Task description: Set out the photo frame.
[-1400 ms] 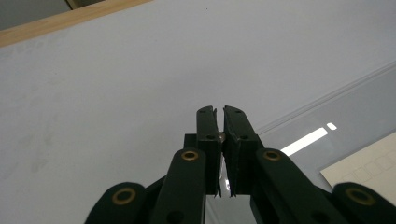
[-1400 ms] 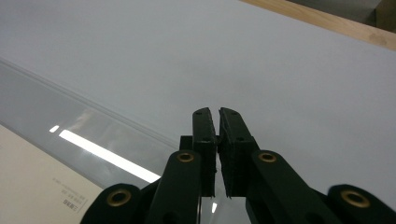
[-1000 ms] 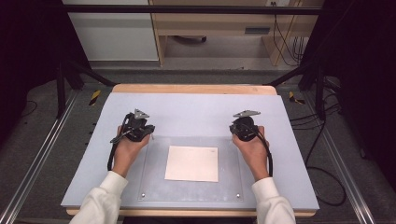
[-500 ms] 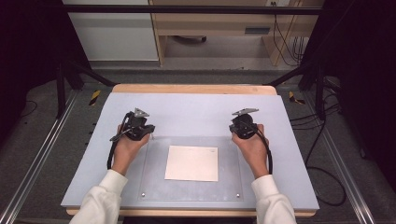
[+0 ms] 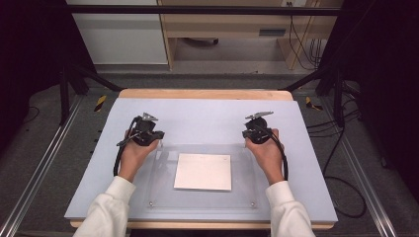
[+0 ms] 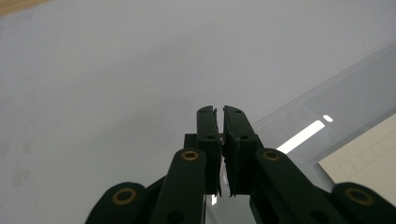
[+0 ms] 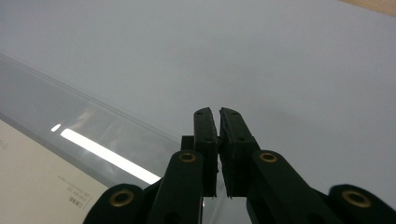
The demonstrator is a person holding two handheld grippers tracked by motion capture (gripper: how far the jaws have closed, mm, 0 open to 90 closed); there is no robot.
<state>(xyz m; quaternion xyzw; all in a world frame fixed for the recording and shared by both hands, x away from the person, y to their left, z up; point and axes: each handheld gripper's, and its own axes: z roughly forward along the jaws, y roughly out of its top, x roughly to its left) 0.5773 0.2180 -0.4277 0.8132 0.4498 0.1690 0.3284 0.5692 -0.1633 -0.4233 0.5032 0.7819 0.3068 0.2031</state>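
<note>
Clear acrylic sheet over white paper, left gripper and right gripper flanking (jaws together, empty)

Ahead of your left hand-held gripper and right hand-held gripper, the counter lies bare to its far edge. Between them, only the flat clear sheet and paper.

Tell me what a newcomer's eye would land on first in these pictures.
First the white sheet, lying square under a clear plate at the near middle of the pale table mat. Next the two black tools flanking it: the left gripper at the plate's far left corner and the right gripper at its far right corner, each in a white-sleeved hand. Both have their jaws shut on nothing.
</note>
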